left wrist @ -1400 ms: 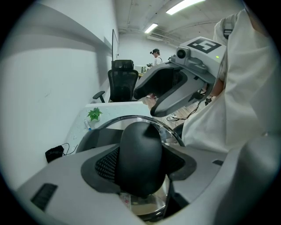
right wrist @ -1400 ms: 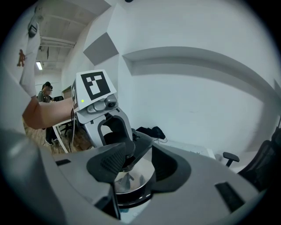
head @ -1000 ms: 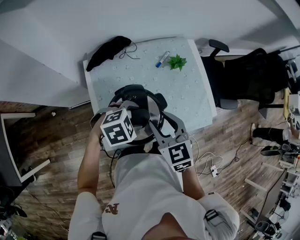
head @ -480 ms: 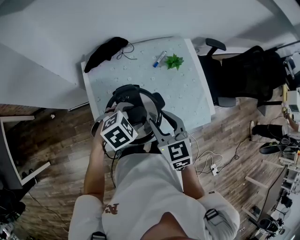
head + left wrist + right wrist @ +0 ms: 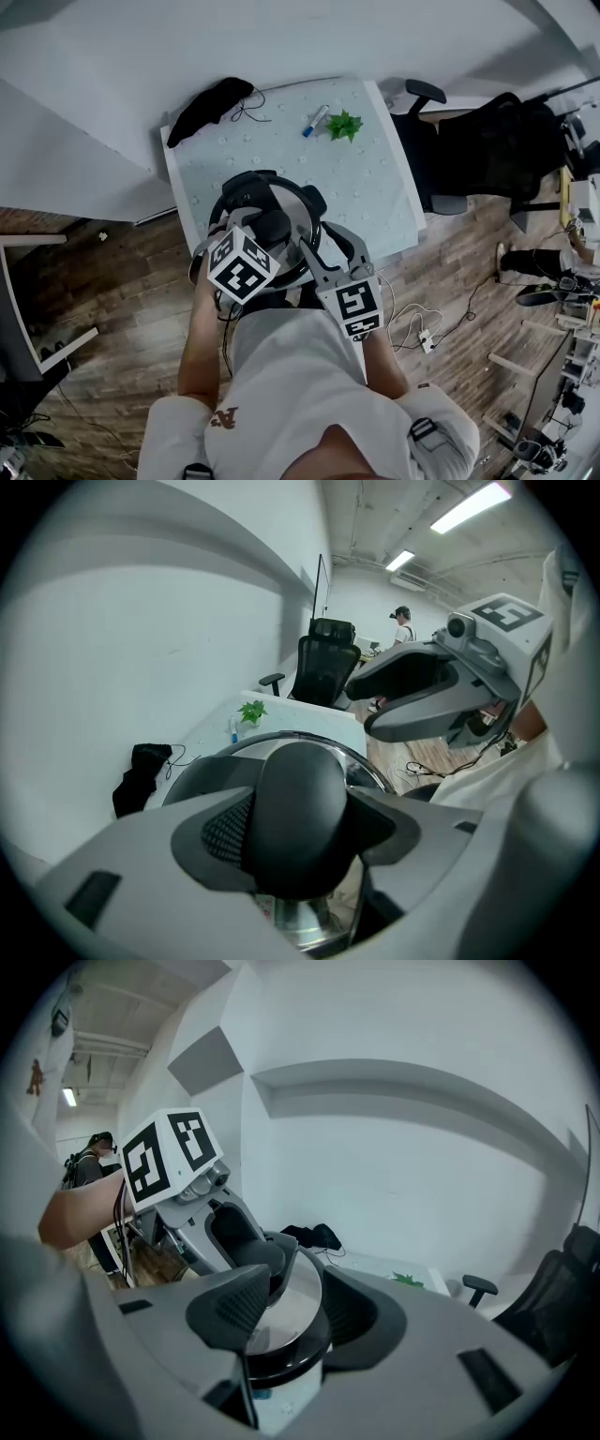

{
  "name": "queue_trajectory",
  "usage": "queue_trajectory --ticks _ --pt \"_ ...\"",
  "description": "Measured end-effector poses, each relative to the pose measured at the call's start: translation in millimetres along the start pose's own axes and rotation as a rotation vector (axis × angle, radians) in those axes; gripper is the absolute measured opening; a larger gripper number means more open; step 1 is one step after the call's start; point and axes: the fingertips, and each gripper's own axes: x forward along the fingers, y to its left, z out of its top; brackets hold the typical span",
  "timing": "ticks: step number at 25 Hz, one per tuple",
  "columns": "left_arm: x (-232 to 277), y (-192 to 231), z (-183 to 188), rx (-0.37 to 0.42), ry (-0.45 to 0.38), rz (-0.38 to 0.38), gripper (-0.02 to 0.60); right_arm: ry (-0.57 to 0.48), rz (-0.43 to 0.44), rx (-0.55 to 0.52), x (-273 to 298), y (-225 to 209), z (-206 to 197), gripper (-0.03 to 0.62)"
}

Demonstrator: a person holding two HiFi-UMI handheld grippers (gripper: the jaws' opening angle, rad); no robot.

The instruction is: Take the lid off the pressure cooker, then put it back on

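The steel pressure cooker (image 5: 292,208) stands at the near edge of the white table (image 5: 375,187), with its lid (image 5: 298,1290) on it. My left gripper (image 5: 267,232) comes down from above. Its pads press on both sides of the lid's black knob (image 5: 300,803), and the jaws are opening slightly. My right gripper (image 5: 314,251) reaches in from the near right. Its jaws stand apart around the cooker's near rim (image 5: 281,1349). Whether those pads press on the rim is not visible. The left gripper (image 5: 234,1232) shows above the lid in the right gripper view.
At the back of the table lie a blue-capped pen (image 5: 314,120), a small green plant (image 5: 345,125) and a black cloth with a cord (image 5: 211,103). A black office chair (image 5: 469,150) stands to the right of the table. Cables lie on the wood floor (image 5: 422,328).
The left gripper has rolled about its own axis on the knob; its marker cube shows a different tilt. The cooker and the right gripper have stayed where they were.
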Motion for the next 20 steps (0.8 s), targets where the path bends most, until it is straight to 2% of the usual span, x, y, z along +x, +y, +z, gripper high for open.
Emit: queue_trajectory --ticks 5,8,11,16,20 --pt "-2.2 1.5 -0.3 -0.026 -0.027 0.037 0.293 -0.001 0.009 -0.006 0.9 4.4 1.2 0.179" --pt "-4.2 2.2 -0.7 -0.048 -0.071 0.066 0.299 -0.002 0.011 -0.007 0.4 5.4 1.2 0.179" --pt "-5.8 3.3 3.0 -0.083 -0.153 0.105 0.322 -0.004 0.008 -0.007 0.0 4.8 0.6 0.179" --pt "-17.5 8.6 9.6 -0.159 -0.326 0.235 0.331 -0.019 0.002 -0.002 -1.4 1.6 2.1 0.179" --pt "-29.1 9.7 13.5 -0.21 -0.424 0.287 0.341 -0.048 0.007 -0.007 -2.4 -1.0 6.3 0.179"
